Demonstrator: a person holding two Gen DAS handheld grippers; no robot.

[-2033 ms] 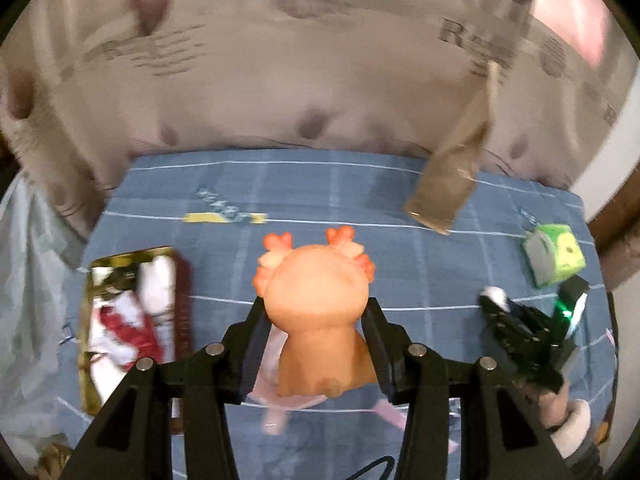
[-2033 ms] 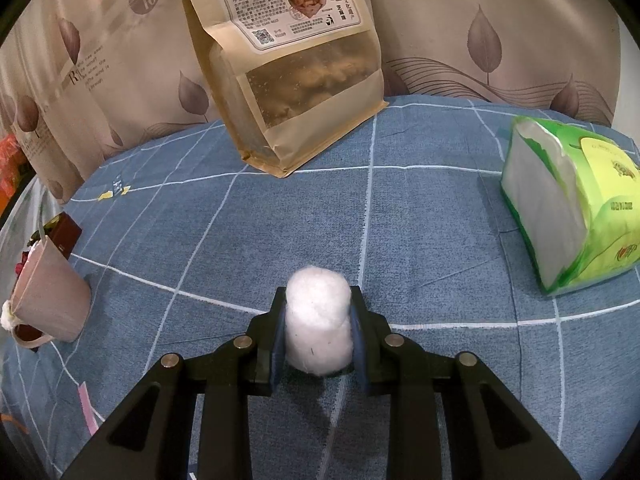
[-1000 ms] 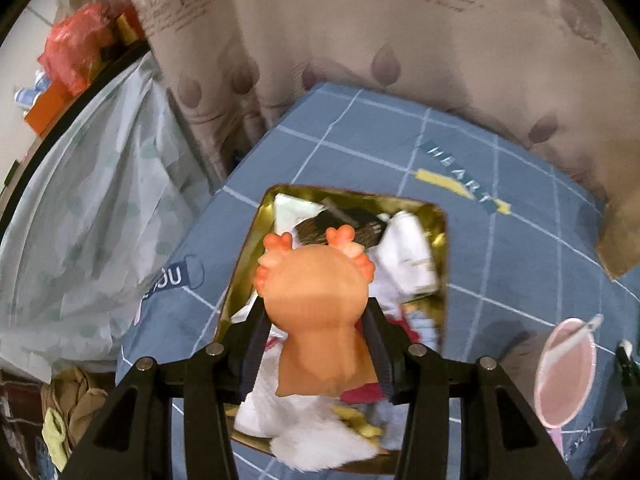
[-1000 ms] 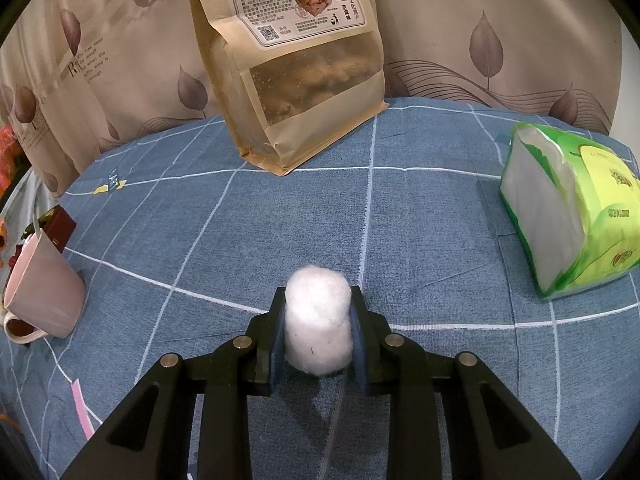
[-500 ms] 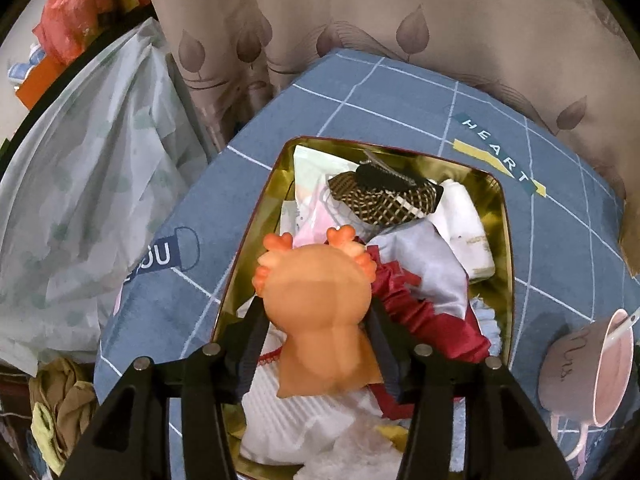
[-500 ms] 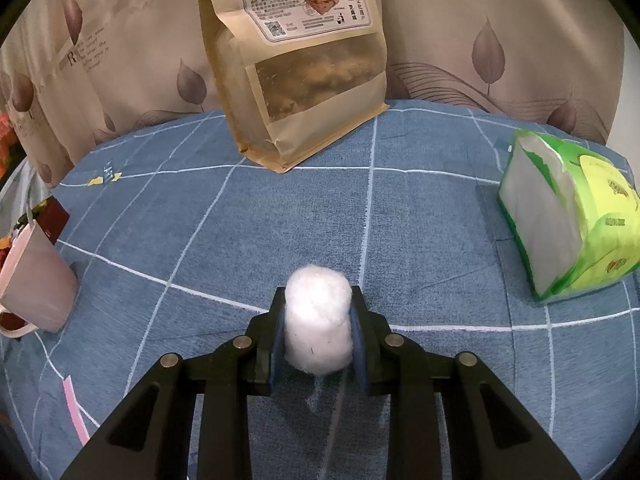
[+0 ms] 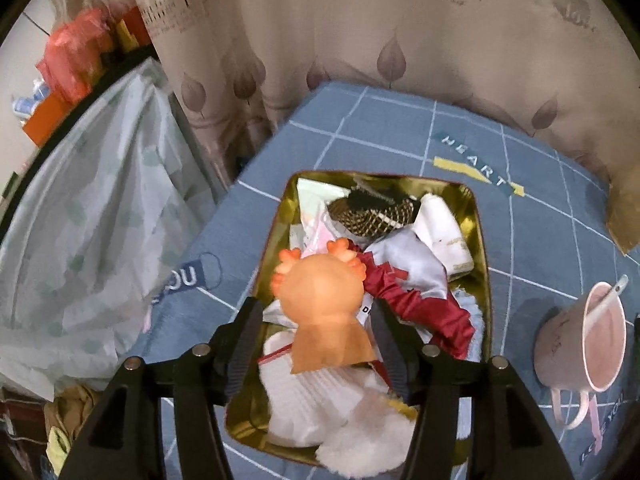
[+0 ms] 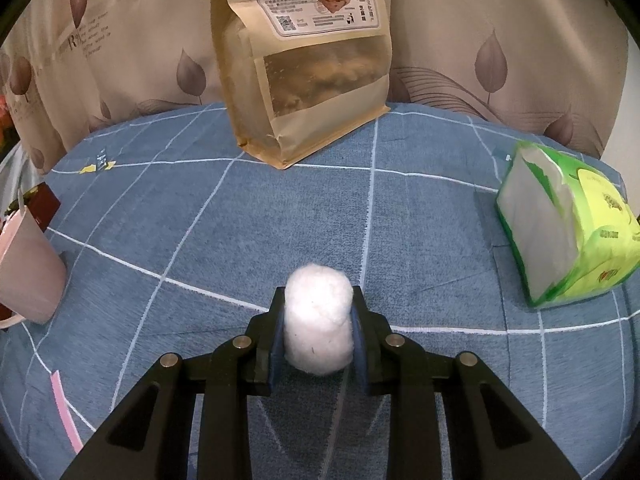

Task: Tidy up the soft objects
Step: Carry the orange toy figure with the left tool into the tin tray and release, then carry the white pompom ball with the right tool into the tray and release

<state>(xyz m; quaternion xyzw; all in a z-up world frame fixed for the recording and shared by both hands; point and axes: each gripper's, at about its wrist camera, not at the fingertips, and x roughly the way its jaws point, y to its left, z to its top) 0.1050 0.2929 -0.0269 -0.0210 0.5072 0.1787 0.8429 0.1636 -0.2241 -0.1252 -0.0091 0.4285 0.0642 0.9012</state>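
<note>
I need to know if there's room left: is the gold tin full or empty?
Nearly full: the gold tin is heaped with cloths, and the orange toy sits on top.

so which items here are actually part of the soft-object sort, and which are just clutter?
In play:
- orange plush toy, between the open left gripper fingers over the tin
- gold tin of soft items
- white cotton ball, clamped in right gripper

Lying about:
- pink mug with spoon
- kraft snack bag
- green tissue pack
</note>
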